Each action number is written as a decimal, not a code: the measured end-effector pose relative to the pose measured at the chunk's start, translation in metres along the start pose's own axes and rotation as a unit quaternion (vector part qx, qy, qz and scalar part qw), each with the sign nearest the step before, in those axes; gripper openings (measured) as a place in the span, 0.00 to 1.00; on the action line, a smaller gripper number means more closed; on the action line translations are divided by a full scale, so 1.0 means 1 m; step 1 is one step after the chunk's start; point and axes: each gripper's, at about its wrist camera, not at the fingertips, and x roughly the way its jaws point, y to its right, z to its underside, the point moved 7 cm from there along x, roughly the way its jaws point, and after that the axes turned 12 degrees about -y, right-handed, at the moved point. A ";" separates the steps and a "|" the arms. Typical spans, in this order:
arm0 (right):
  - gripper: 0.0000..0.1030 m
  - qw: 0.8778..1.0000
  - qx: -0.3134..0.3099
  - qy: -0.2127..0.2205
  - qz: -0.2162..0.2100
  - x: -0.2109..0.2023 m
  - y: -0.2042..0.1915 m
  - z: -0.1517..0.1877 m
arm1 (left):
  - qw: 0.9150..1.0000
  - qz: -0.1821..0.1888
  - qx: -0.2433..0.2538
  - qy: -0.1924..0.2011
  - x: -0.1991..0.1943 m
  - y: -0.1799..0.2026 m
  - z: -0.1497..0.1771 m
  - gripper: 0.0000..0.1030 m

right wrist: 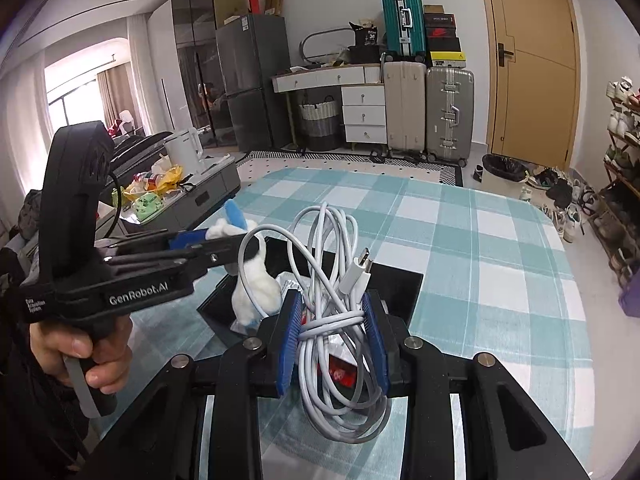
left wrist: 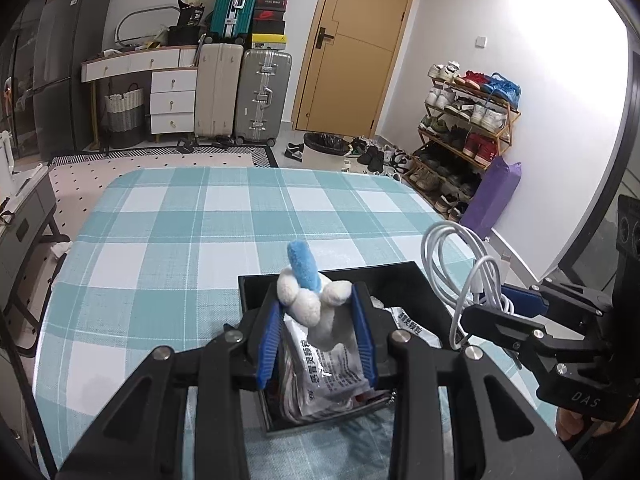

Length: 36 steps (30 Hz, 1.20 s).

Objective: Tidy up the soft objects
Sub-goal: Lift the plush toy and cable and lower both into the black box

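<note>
While left gripper fingers pinch plush toy, right gripper fingers pinching cable, "GenRobot.AI" handle.

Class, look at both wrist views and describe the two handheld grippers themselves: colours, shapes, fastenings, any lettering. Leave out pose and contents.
Both the left gripper and the right gripper are black plastic linkages with silver round pivot bolts and ribbed blue pads on the fingers. The left one's body reads "GenRobot.AI" in white, above a pistol-style handle with a grey trigger; the right one's is embossed "DAS". A dark sleeve shows at the left hand.
</note>
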 end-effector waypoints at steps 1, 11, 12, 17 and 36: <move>0.30 1.000 0.000 -0.001 0.000 0.002 0.001 -0.002 | 1.000 -0.002 0.001 -0.001 0.002 0.000 0.000 0.31; 0.30 1.000 0.002 -0.007 -0.004 0.027 0.007 -0.014 | 1.000 -0.011 0.001 -0.012 0.022 -0.003 -0.001 0.31; 0.30 1.000 0.001 -0.010 -0.005 0.031 0.007 -0.015 | 1.000 -0.010 0.001 -0.015 0.025 -0.003 -0.001 0.31; 0.30 1.000 0.000 -0.019 -0.008 0.049 0.008 -0.018 | 1.000 -0.005 0.004 -0.027 0.036 -0.003 0.002 0.31; 0.30 0.998 -0.017 -0.058 0.022 0.097 0.022 -0.002 | 0.998 -0.016 0.026 -0.048 0.056 0.002 0.012 0.33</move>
